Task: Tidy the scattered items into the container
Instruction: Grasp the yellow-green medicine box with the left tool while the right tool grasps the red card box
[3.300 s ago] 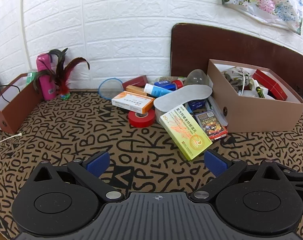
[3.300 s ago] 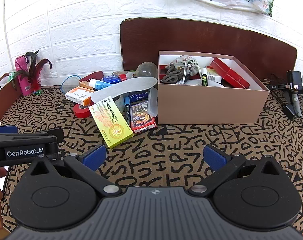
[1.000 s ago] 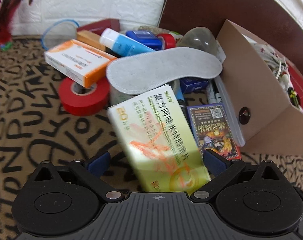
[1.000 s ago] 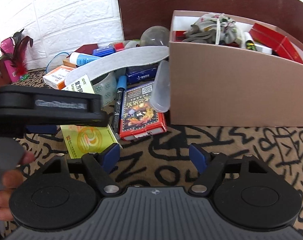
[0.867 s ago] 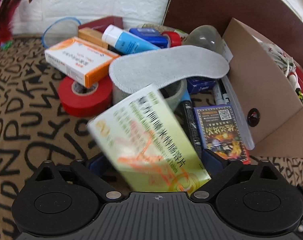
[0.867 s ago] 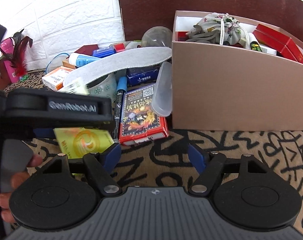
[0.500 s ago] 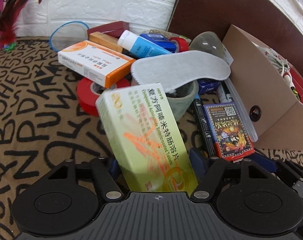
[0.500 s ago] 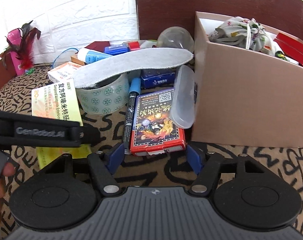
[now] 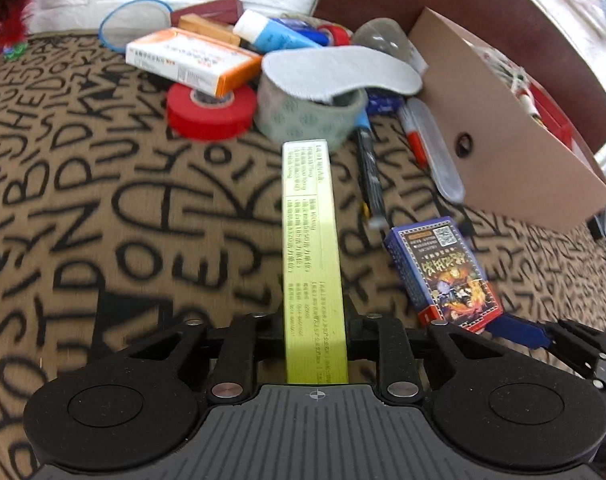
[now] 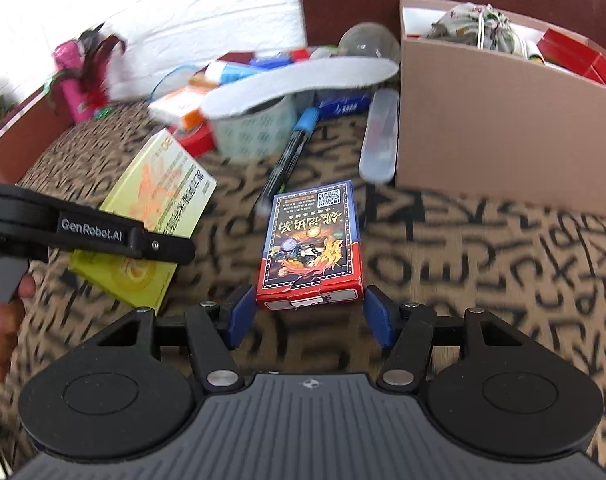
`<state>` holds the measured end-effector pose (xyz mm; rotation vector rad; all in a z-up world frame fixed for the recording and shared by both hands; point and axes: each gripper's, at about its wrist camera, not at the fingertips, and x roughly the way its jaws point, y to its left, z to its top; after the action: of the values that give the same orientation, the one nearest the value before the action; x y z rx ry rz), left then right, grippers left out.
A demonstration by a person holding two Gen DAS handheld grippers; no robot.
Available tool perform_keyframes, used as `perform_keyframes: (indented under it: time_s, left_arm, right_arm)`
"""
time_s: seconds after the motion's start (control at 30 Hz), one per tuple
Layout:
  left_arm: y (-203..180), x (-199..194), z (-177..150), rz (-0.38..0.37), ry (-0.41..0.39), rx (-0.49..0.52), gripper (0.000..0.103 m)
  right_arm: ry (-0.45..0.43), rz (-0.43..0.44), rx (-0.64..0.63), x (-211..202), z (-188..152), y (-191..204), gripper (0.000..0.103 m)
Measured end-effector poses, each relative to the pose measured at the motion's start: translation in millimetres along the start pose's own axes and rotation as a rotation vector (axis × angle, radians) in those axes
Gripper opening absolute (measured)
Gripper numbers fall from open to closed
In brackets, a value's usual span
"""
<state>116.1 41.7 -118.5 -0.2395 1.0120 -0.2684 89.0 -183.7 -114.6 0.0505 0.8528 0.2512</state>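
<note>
While my left gripper [image 9: 315, 320] has closed on the green box [image 9: 311, 248], my right gripper [image 10: 309, 316] is narrowing, still open, around the card pack [image 10: 311, 240].

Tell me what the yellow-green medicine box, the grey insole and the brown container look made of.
Yellow-green medicine box: thin printed card, slightly glossy; crisp folded edges.
Grey shoe insole: felt-like fabric or foam, matte, fuzzy edge; it bends over the tape roll.
Brown open container: matte paperboard; flat stiff wall with a white inner face.
</note>
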Motion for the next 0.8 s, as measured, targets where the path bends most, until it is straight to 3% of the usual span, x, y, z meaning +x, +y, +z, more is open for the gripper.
perform_keyframes:
  time_s: [0.07,0.2,0.27,0.3,0.53,0.6,0.63,0.73,0.8]
  left_arm:
    - [-1.3,-4.6,-4.1,0.018,-0.014,0.008,0.057]
    - [-5.5,-5.6,-1.1,0.065,-0.035,0.016,0.068]
    - [-8.4,-2.2,0.2,0.11,-0.028,0.032,0.085]
    - [-10.5,-0.4,0.1,0.14,-0.026,0.046,0.088]
    - [-12.0,8.0,-5.4,0.202,-0.053,0.14,0.089]
    - [-15.9,8.8,-6.7,0.227,-0.046,0.173,0.082]
    - [-19.3,8.1,-7.9,0.248,-0.046,0.199,0.069]
    - [-19.2,4.9,-9.7,0.209,-0.032,0.218,0.068]
    - [-19.9,5.8,-10.7,0.208,-0.037,0.213,0.078]
  right_arm:
    - [0.008,0.017,0.017,-6.9,-5.6,-0.7,0.067]
    - [-0.029,-0.028,-0.007,-13.2,-2.8,3.9,0.071]
    - [-0.041,-0.043,-0.031,-14.5,-1.0,6.5,0.071]
    - [-0.042,-0.042,-0.038,-13.8,0.3,7.8,0.071]
    - [-0.018,-0.041,-0.039,-2.2,2.6,8.9,0.071]
    - [-0.012,-0.041,-0.037,0.5,2.1,8.9,0.071]
    - [-0.007,-0.04,-0.034,1.6,2.0,8.8,0.071]
    - [0.0,-0.042,-0.034,2.5,2.1,9.8,0.071]
    - [-0.002,-0.037,-0.034,3.1,2.9,9.8,0.071]
